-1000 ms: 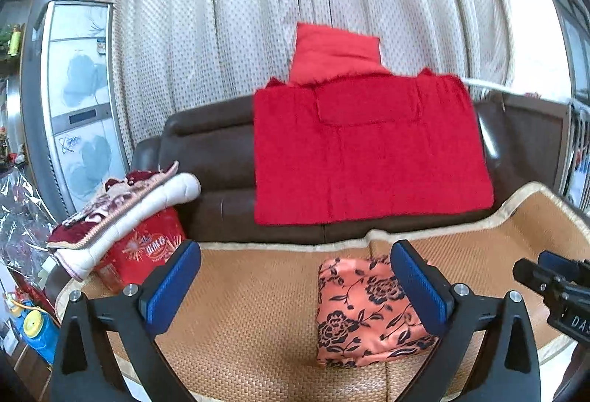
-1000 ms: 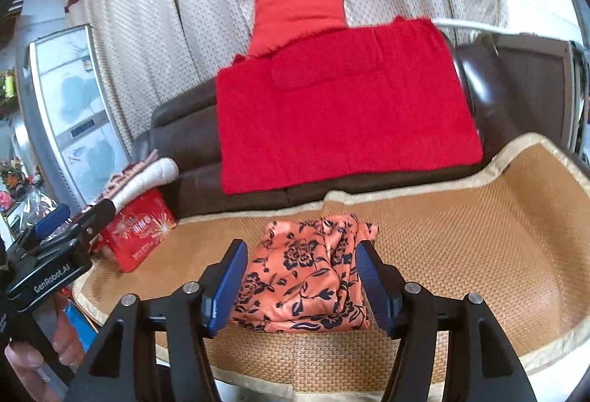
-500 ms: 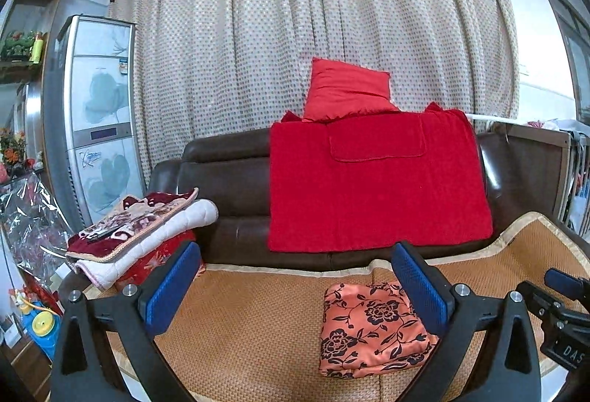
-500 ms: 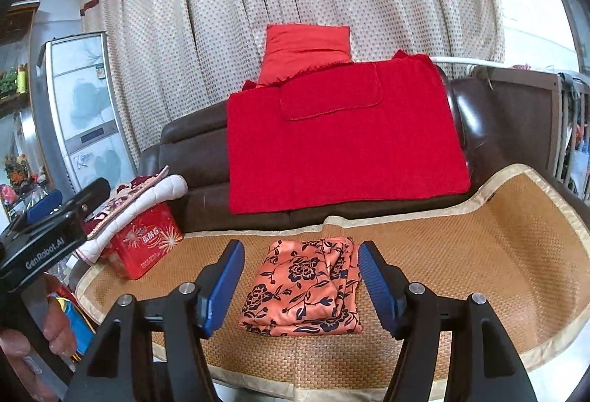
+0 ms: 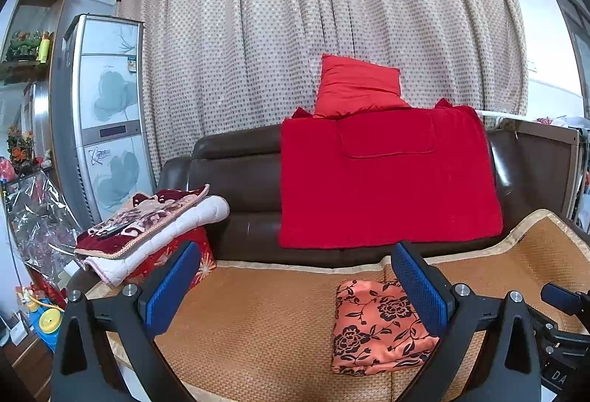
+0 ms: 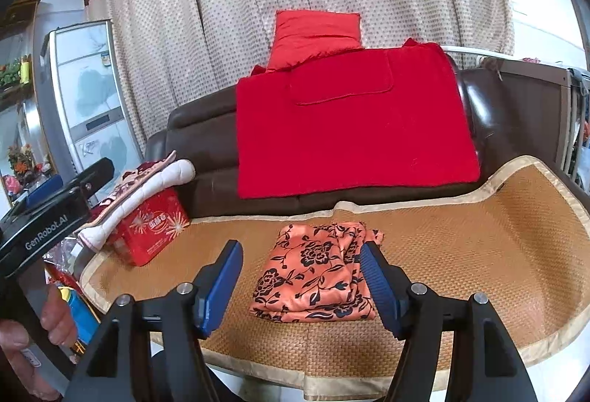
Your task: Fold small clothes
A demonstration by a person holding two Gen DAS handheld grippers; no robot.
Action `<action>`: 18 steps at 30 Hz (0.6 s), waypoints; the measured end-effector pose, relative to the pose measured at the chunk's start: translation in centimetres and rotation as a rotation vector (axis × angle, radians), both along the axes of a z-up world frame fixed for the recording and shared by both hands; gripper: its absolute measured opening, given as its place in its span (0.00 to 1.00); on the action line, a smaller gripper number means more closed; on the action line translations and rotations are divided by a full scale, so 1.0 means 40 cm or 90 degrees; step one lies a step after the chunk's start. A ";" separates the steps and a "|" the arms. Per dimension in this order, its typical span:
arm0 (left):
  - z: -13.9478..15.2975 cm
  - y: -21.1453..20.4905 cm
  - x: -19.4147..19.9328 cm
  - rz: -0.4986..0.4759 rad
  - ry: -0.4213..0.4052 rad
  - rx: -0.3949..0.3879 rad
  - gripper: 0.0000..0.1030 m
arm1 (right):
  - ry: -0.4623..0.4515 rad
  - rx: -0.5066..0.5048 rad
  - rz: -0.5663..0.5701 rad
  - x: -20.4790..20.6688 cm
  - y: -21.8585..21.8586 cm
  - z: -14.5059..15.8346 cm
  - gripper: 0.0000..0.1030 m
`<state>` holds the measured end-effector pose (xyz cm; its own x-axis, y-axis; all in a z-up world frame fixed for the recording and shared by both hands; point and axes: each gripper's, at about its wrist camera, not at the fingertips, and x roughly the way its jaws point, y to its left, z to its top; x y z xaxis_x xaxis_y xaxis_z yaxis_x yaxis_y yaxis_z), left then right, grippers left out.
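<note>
— Where's the garment?

— The orange floral-print thin fabric garment (image 6: 317, 273) lies folded into a rough rectangle on the woven straw-coloured sofa mat (image 6: 461, 247), near its front edge, in front of the red blanket (image 6: 350, 129) draped over the brown leather sofa back (image 5: 236, 173).

— And the grippers?

— Both are spread wide and carry nothing. The right gripper (image 6: 300, 286) hangs above the mat's front edge, short of the cloth; the left gripper (image 5: 295, 291) sits off to the garment's left.

— How will it handle?

— Light, limp and probably slick (the layers look loose along the far right edge), so I'd pinch through all the layers at a corner or folded edge, or they may slide apart.
</note>
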<state>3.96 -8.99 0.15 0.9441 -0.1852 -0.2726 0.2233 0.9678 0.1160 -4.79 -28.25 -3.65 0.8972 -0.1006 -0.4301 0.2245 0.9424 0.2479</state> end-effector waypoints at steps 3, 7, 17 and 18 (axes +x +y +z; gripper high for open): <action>-0.008 0.005 0.004 0.001 0.006 0.001 1.00 | 0.008 -0.008 0.003 0.010 0.012 -0.009 0.68; -0.014 0.012 0.004 0.002 0.007 0.002 1.00 | 0.028 -0.013 0.009 0.031 0.026 -0.027 0.68; -0.022 0.021 0.002 -0.002 0.011 -0.003 1.00 | 0.022 -0.037 0.009 0.035 0.053 -0.016 0.68; -0.022 0.022 0.002 -0.004 0.012 -0.003 1.00 | 0.019 -0.038 0.008 0.034 0.056 -0.013 0.68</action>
<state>4.04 -8.09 -0.75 0.9377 -0.1918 -0.2896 0.2310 0.9670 0.1074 -3.45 -26.00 -4.18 0.8850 -0.1166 -0.4508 0.2198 0.9581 0.1837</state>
